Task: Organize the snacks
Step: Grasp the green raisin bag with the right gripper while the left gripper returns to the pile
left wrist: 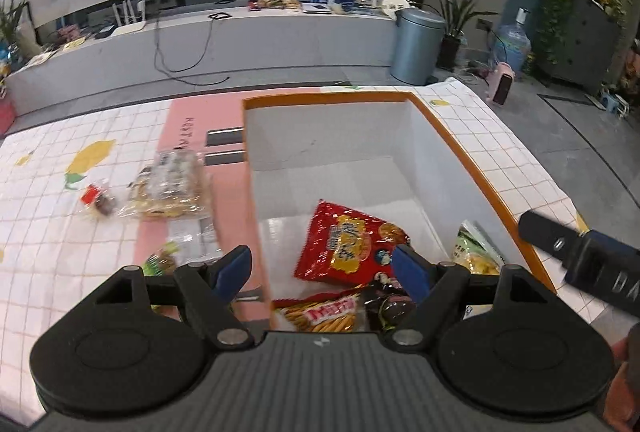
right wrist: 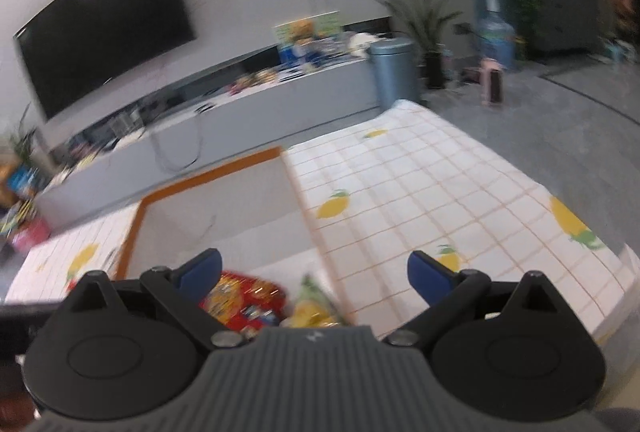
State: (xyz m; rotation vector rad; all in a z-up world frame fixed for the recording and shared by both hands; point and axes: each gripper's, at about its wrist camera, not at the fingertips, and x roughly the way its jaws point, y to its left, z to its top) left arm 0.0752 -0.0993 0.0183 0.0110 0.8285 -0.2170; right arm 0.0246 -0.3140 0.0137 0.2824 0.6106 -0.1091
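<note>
An orange-rimmed white box [left wrist: 460,148] stands on the tablecloth. Inside lie a red snack bag [left wrist: 348,240], a pack of stick biscuits [left wrist: 324,316], a dark wrapped snack [left wrist: 388,306] and a green-and-yellow bag [left wrist: 476,252]. My left gripper [left wrist: 322,272] hovers open above the box's near left corner with nothing between its blue pads. Left of the box, on the cloth, lie a clear bag of crackers [left wrist: 172,188], a small red-labelled snack [left wrist: 98,202] and a green packet [left wrist: 162,262]. My right gripper [right wrist: 316,276] is open and empty over the box's right wall [right wrist: 316,228], above the red bag [right wrist: 240,298] and yellow bag [right wrist: 310,308].
The table is covered with a white checked cloth with lemon prints [right wrist: 440,200] and a pink runner [left wrist: 188,128]. Part of the other gripper's black body [left wrist: 580,256] shows at the right. Beyond are a low TV bench [left wrist: 240,36], a metal bin [left wrist: 416,46] and plants.
</note>
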